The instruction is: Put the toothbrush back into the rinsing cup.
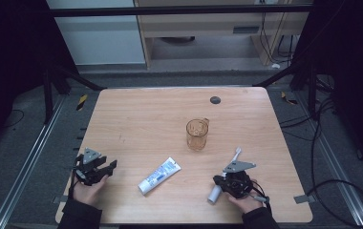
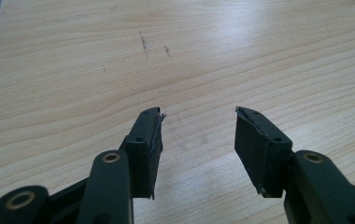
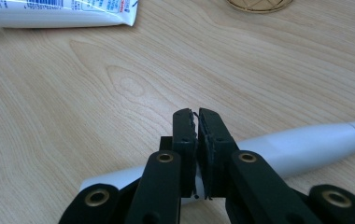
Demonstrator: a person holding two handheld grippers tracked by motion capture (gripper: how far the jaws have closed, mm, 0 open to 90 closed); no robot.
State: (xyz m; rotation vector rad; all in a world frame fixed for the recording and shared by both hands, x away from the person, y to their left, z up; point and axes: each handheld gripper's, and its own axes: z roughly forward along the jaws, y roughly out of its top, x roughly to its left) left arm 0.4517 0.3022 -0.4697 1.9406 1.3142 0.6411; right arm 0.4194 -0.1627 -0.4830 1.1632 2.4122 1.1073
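A white electric toothbrush (image 1: 214, 192) lies on the wooden table (image 1: 141, 119) at the front right, its brush head pointing toward the far side. My right gripper (image 1: 216, 180) hovers just over its handle (image 3: 306, 144), jaws shut (image 3: 196, 113) with nothing between them. A white and blue toothpaste tube (image 1: 159, 175) lies at the front middle, and its flat end (image 3: 59, 13) shows ahead of the right gripper. An amber glass cup (image 1: 197, 134) stands upright at the centre. My left gripper (image 1: 110, 166) is at the front left, open (image 2: 198, 114) over bare wood.
A black round grommet (image 1: 215, 99) sits near the table's far edge. The cup's base (image 3: 259, 3) is just beyond the right gripper. Faint dark scratches (image 2: 144, 42) mark the wood ahead of the left gripper. Cables run on the floor at the right (image 1: 332, 191).
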